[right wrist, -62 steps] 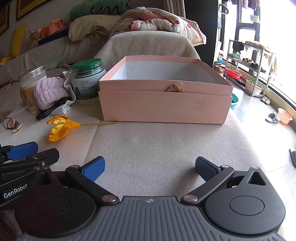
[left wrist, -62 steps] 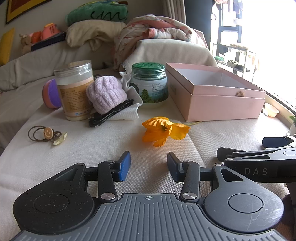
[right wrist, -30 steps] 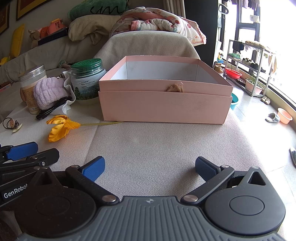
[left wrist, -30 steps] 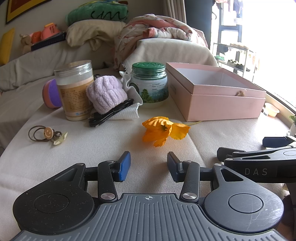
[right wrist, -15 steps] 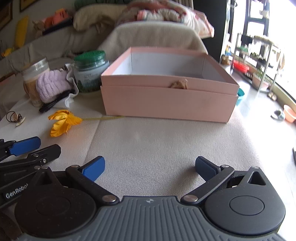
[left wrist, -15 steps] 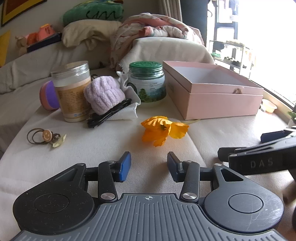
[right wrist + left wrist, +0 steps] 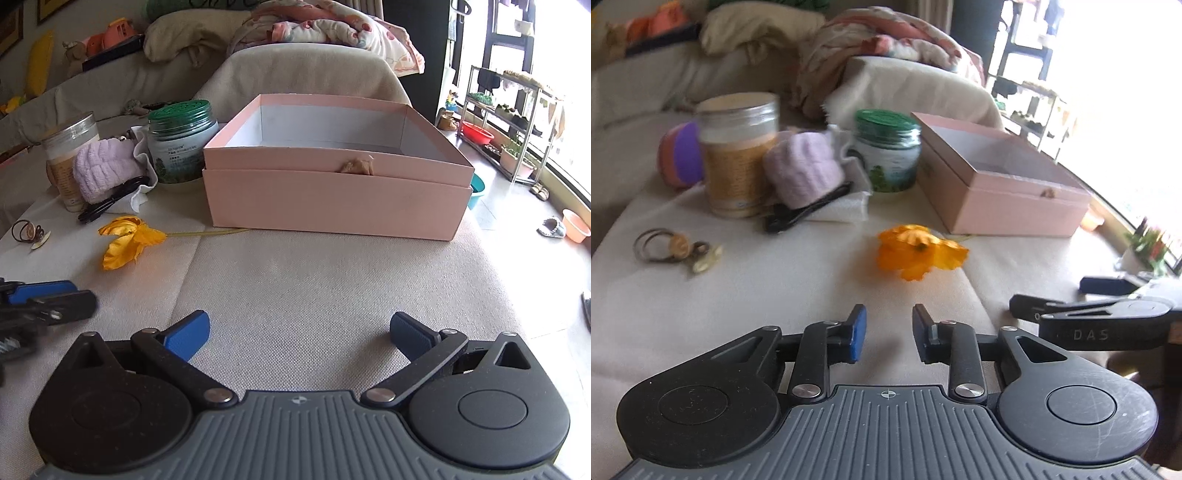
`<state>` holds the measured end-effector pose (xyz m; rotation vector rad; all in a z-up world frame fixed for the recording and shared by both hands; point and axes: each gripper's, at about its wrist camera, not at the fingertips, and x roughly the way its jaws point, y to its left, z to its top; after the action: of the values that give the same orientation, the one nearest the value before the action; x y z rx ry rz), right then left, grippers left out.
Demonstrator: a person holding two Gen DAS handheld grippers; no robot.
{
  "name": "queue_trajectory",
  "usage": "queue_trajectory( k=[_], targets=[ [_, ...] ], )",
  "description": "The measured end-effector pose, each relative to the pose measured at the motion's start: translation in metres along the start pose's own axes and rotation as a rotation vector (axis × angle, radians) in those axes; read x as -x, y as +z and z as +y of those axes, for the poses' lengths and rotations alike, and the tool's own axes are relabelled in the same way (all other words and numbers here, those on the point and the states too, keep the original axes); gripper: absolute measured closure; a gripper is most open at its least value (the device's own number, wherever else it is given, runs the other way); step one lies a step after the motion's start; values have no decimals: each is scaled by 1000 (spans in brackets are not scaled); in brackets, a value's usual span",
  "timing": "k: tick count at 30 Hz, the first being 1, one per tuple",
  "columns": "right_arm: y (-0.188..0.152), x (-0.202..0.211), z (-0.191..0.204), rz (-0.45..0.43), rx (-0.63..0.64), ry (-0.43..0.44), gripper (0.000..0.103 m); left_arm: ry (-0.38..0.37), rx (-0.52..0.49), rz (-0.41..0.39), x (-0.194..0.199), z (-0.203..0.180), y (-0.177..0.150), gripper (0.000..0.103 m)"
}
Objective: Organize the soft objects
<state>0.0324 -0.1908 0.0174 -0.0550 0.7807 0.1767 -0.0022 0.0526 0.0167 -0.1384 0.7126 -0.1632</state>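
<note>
A yellow fabric flower (image 7: 918, 251) lies on the cloth-covered table, also in the right wrist view (image 7: 127, 240). A lilac knitted bundle (image 7: 803, 170) sits between two jars, seen too in the right wrist view (image 7: 103, 170). An open pink box (image 7: 332, 192) stands behind, also in the left wrist view (image 7: 1001, 184). My left gripper (image 7: 884, 334) is open and empty, a little short of the flower. My right gripper (image 7: 299, 336) is wide open and empty, in front of the box.
A tan jar (image 7: 737, 155), a green-lidded jar (image 7: 886, 151), a black cable (image 7: 805, 214), a white cloth (image 7: 842, 210), a purple ball (image 7: 681, 155) and hair ties (image 7: 670, 247) crowd the far left. A sofa with pillows lies behind. The table edge drops at right.
Both grippers have lifted and tilted, so the table is seen from higher up. The left view is blurred from motion. Nothing on the table has moved.
</note>
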Motion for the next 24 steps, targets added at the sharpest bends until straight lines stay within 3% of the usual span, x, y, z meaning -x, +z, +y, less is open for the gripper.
queue_trajectory(
  k=[4,8,10,16,21,24],
  targets=[
    [1,-1,1,-2,-1,-2,0,121,18,-104,26,33,8,72],
    [1,-1,1,-3,-1,-2,0,273,158,-220,42,91,25,72],
    [1,-1,1,-3,-1,-2,0,326,242,-220,43,114,31,72],
    [1,-1,1,-3,-2,-3,0,232,372,-70,24,145,37,72],
    [1,0,1,-3,-2,-3,0,240,321,-35,-9,137,42,72],
    [1,0,0,-3,-2,-3,0,245,246,-60,-19,126,42,72]
  ],
)
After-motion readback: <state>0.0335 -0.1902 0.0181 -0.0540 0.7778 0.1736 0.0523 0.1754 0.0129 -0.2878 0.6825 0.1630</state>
